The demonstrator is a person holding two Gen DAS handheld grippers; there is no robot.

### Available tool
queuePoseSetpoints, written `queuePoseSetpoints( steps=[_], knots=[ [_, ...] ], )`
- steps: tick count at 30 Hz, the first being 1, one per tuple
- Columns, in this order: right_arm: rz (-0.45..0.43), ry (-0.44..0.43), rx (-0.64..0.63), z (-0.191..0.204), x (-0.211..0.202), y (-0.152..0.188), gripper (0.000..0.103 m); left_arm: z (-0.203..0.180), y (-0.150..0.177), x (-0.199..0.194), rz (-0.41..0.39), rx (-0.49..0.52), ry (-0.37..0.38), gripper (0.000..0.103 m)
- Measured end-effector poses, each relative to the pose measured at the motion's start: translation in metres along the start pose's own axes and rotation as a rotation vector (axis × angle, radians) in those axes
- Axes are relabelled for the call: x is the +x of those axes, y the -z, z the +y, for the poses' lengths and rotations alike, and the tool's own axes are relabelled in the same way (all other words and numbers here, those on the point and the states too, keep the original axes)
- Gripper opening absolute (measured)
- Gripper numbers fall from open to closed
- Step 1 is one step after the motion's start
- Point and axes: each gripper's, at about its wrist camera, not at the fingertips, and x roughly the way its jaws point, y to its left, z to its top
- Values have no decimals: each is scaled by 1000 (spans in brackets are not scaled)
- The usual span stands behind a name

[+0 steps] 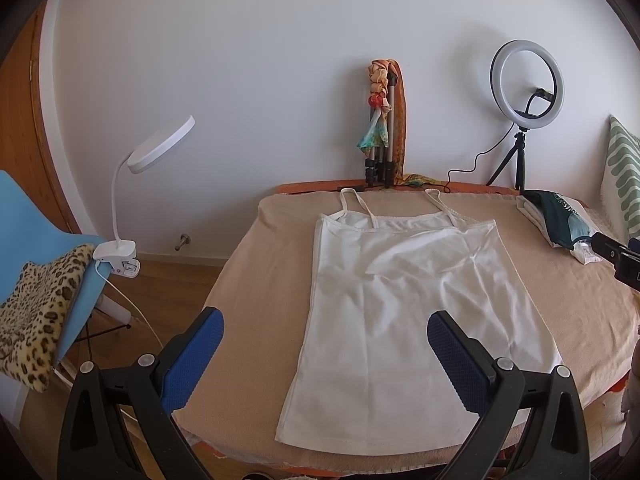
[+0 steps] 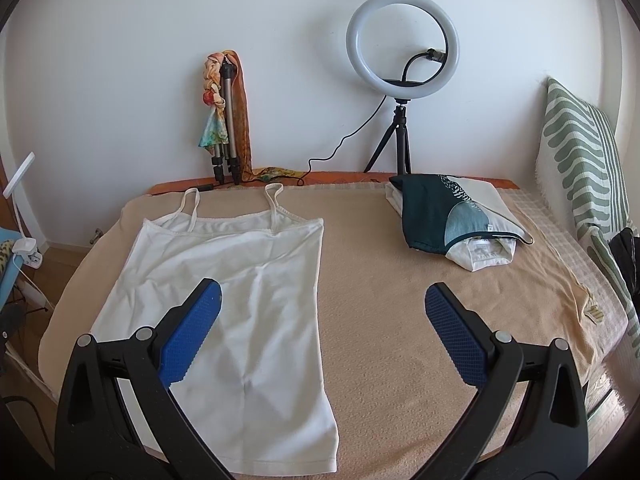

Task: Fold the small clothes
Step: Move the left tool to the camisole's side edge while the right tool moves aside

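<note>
The left gripper (image 1: 326,330) hangs above the near edge of the desk (image 1: 260,264), pointing forward and slightly down over the lower half of a white camisole (image 1: 400,280). Its blue-padded fingers (image 1: 192,360) are spread wide and hold nothing; the left finger sits over the beige cloth just beside the garment's left edge, the right finger over the garment's lower right part. Whether they touch the fabric cannot be told.

The right gripper (image 2: 323,320) is held level with it further to the right, also aimed forward along the desk. Its fingers (image 2: 456,340) are likewise wide apart and empty: the left one lies over the camisole's middle, the right one over bare beige cloth (image 2: 380,300). In the left wrist view only a black part of the right gripper shows at the right edge.

The camisole lies flat and unfolded, straps toward the wall, hem toward the near edge, with soft creases across its body. To its right, well apart, a stack of folded clothes (image 2: 452,216) rests near the far right corner, a dark green piece on top of white ones. Behind, against the wall, stand a ring light (image 2: 402,40) on a small tripod and a folded tripod (image 2: 228,120) draped with scarves. A striped cushion (image 2: 580,152) leans at the right. Left of the desk, a white clip lamp (image 1: 156,148) is clamped to a blue chair (image 1: 36,216) bearing a leopard-print throw (image 1: 36,312).
</note>
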Motion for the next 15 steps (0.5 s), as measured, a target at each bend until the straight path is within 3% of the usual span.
queuePoseSetpoints(
  steps=[15],
  knots=[
    [14, -86, -98, 52, 15, -13, 103, 25, 22, 20, 92, -26, 1, 89]
  ],
)
